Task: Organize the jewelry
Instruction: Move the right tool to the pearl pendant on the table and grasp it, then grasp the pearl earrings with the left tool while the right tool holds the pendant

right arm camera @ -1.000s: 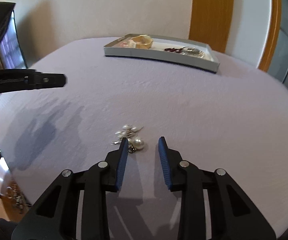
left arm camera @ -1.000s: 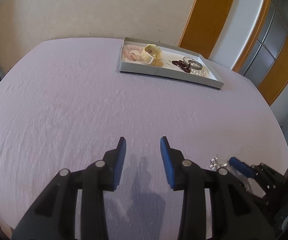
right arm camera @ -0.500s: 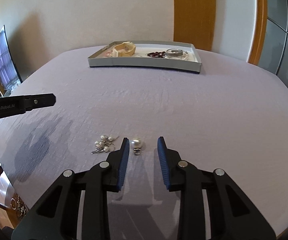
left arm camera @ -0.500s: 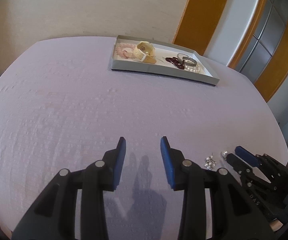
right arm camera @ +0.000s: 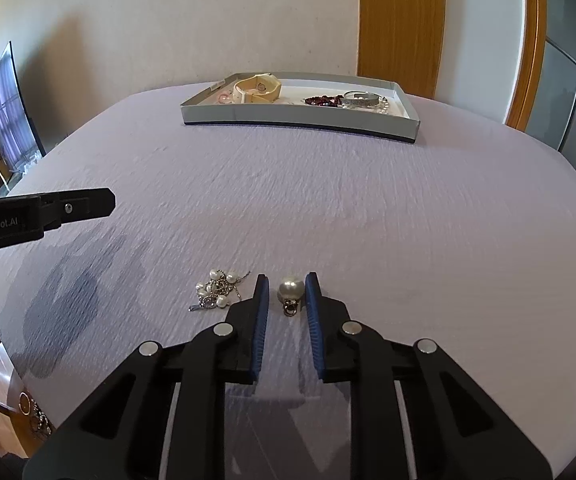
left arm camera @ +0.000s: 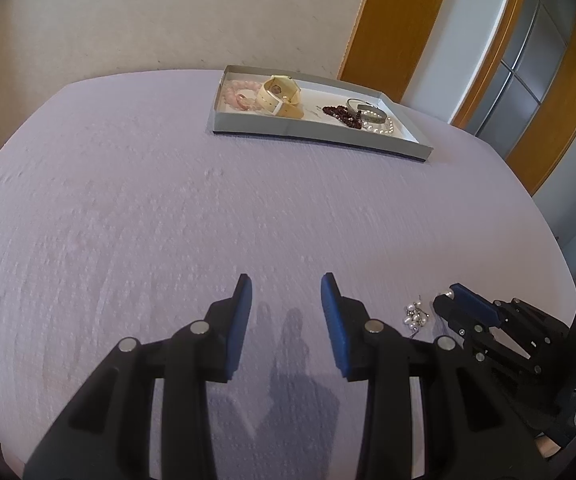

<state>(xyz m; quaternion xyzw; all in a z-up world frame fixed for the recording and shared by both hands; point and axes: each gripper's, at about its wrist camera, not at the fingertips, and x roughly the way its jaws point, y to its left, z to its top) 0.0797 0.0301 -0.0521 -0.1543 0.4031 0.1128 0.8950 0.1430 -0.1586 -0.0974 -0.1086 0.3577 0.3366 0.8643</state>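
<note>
My right tongs (right arm camera: 285,286) are closing around the pearl earring (right arm camera: 291,290) on the desk (right arm camera: 368,216); left tongs (left arm camera: 285,292) hover empty, half-wide.

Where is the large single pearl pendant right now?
In the right wrist view, the pearl pendant lies on the lilac tablecloth between the closing jaws of the right gripper, just right of the small pearl cluster.

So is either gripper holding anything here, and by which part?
Nothing is gripped yet. The right gripper is closing around the pearl pendant, fingers flanking its round bead. The left gripper is empty.
</note>
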